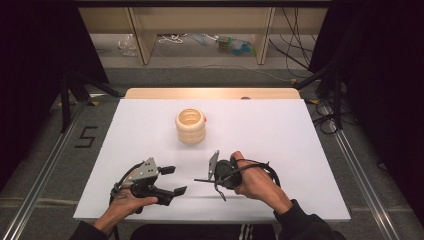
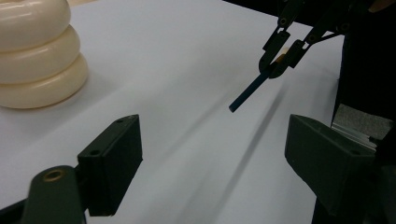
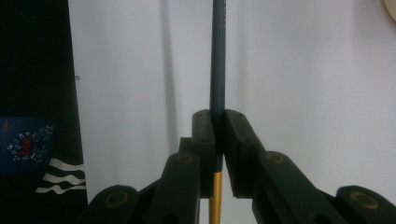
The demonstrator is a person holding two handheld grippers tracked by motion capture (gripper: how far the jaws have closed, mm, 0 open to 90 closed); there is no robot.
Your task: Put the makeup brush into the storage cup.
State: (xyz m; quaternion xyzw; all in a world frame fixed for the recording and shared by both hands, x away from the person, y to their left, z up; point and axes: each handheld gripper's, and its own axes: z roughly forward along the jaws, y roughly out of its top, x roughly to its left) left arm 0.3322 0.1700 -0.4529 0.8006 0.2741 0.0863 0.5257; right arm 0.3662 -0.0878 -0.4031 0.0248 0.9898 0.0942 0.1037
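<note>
A cream ribbed holder (image 1: 190,126) made of stacked rings stands upright at the middle of the white table (image 1: 280,130); it also appears at the top left of the left gripper view (image 2: 37,56). My right gripper (image 1: 212,180) is shut on a dark blue pencil (image 3: 217,56) with a gold end, and the pencil sticks out past the jaws toward the left gripper (image 2: 247,93). The right gripper view looks along these closed jaws (image 3: 218,121). My left gripper (image 1: 174,181) hovers near the front left with its jaws wide apart and nothing between them (image 2: 215,154).
A wooden board (image 1: 210,93) edges the table's far side. Beyond it are shelf legs (image 1: 141,35), cables (image 1: 295,45) and clutter on the floor. Metal rails (image 1: 45,165) run along both sides, with a "5" mark (image 1: 86,136) on the left floor.
</note>
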